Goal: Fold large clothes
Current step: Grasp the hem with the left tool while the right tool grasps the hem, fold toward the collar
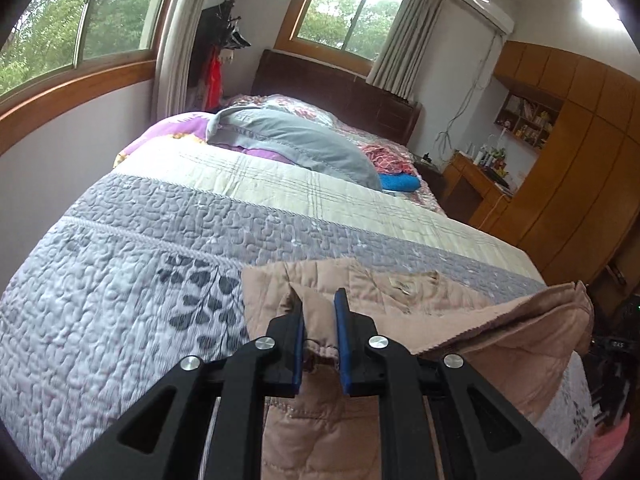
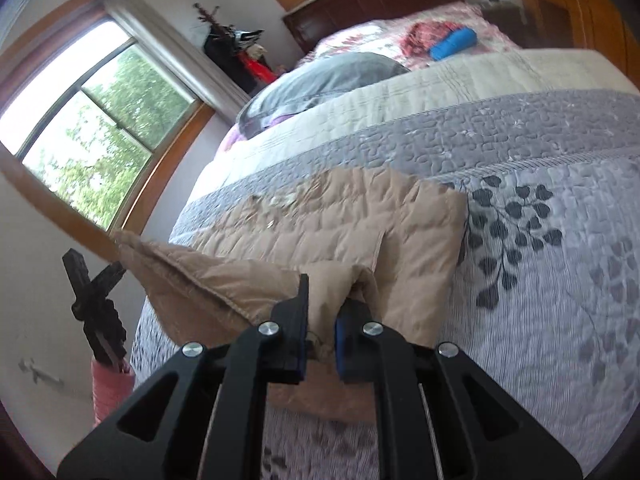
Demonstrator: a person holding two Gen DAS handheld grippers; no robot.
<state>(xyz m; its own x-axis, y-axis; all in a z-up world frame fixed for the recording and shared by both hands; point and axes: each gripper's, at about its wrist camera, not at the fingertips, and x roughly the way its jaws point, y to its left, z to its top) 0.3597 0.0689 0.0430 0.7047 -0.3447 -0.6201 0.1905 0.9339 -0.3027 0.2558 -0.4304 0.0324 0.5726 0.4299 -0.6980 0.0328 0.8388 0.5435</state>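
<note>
The quilted beige jacket [image 1: 360, 292] [image 2: 352, 216] is lying partly folded at the near edge of the bed, its far portion resting flat. Near portions are being lifted: a gathered cuff rising on one side, a hem fold on the other.

- The jacket [image 1: 360, 292] lies on the near end of the bed [image 1: 160, 220], over its near edge.
- The left gripper [image 1: 319, 312] and the right gripper [image 2: 324, 300] each have a fold of the jacket between the fingers.
- A pillow [image 1: 296, 140] lies farther on the bed, with a rolled towel [image 1: 400, 182] just to its right.
- The wardrobe [image 1: 580, 160] stands right of the bed.
</note>
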